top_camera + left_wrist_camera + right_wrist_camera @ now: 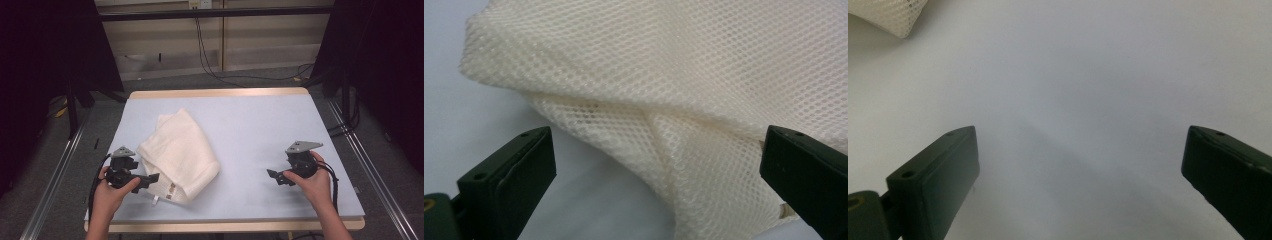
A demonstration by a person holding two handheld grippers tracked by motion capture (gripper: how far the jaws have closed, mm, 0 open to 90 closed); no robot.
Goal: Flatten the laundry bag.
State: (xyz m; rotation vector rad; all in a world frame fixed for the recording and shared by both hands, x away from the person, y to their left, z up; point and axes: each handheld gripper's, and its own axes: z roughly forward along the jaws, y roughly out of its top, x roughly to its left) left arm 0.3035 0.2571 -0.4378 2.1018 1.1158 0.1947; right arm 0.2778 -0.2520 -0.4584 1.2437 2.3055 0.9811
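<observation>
Both grippers low at the worktop's (pixel 260 115) near edge, jaws wide, holding nothing.
Left gripper (pixel 150 178) just beside the mesh cloth (pixel 177 152) near the left edge; right gripper (pixel 274 176) over bare surface, well apart.

a rectangular table (pixel 260 130) with a pale blue-grey felt-like top and a light wooden edge stands on grey carpeted floor (pixel 60 180). black cables (pixel 210 60) hang down the beige panelled wall (pixel 270 45) behind the table and trail across the floor beyond the table's far edge. a white wall socket (pixel 199 4) sits high on that wall, above the table's far side. black curtains (pixel 45 65) hang to the left and right of the table. silver metal rails (pixel 55 175) run along the floor on both sides of the table, and a black bar (pixel 210 14) crosses above its far end.
</observation>
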